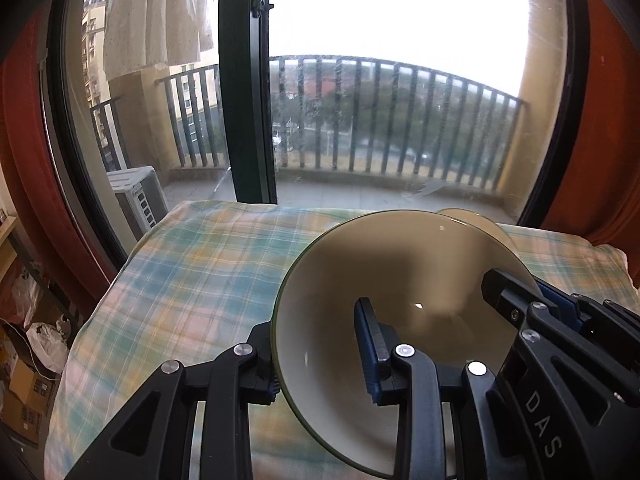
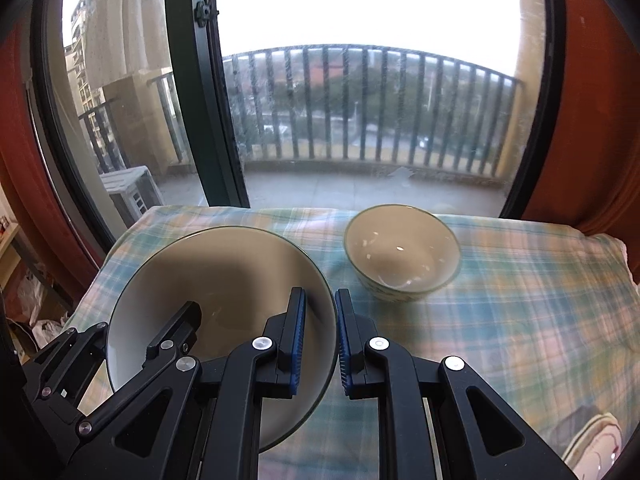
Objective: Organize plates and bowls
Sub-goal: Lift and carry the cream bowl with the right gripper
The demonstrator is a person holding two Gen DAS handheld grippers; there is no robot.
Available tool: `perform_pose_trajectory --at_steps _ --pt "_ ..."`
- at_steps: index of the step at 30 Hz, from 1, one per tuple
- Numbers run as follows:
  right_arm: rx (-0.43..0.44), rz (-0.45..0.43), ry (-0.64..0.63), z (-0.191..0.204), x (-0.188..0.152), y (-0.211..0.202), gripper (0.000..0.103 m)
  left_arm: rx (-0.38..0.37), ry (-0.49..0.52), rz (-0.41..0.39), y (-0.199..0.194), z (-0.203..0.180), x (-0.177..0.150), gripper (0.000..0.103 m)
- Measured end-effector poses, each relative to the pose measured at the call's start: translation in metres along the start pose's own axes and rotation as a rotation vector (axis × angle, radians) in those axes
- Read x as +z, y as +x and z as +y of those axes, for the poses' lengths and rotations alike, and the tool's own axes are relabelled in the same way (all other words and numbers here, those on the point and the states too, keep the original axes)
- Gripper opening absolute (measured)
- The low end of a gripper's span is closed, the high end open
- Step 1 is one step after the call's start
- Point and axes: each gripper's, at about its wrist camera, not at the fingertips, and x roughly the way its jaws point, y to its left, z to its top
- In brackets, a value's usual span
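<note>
Both claws grip one large bowl [image 2: 224, 280] above the plaid-covered surface [image 1: 180, 264]. Left claw [image 1: 320, 352] clamps its left rim, one finger inside, one outside. Right claw [image 2: 318, 344] pinches the right rim the same way (blue pads). "DAS" reads on the right claw's body, seen from the left wrist. A small bowl [image 2: 402, 252] sits far right on the cloth.
</note>
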Motion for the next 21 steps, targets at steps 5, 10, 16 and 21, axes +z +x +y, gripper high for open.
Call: perform_pose_trajectory --at_steps 5,10,16,21 --pt "-0.002 -0.018 0.012 -0.014 -0.013 -0.026 0.018 -0.006 0.016 -0.019 -0.024 -0.012 -0.013 0.030" --pt "-0.004 -0.035 0.020 -0.030 -0.027 -0.052 0.018 -0.010 0.021 -0.033 -0.042 -0.021 -0.024 0.030" --pt "0.002 -0.044 0.033 -0.047 -0.045 -0.076 0.018 -0.014 0.033 -0.054 -0.062 -0.037 -0.040 0.030" --pt "-0.005 -0.052 0.035 -0.064 -0.060 -0.095 0.018 -0.030 0.038 -0.059 -0.075 -0.052 -0.054 0.030"
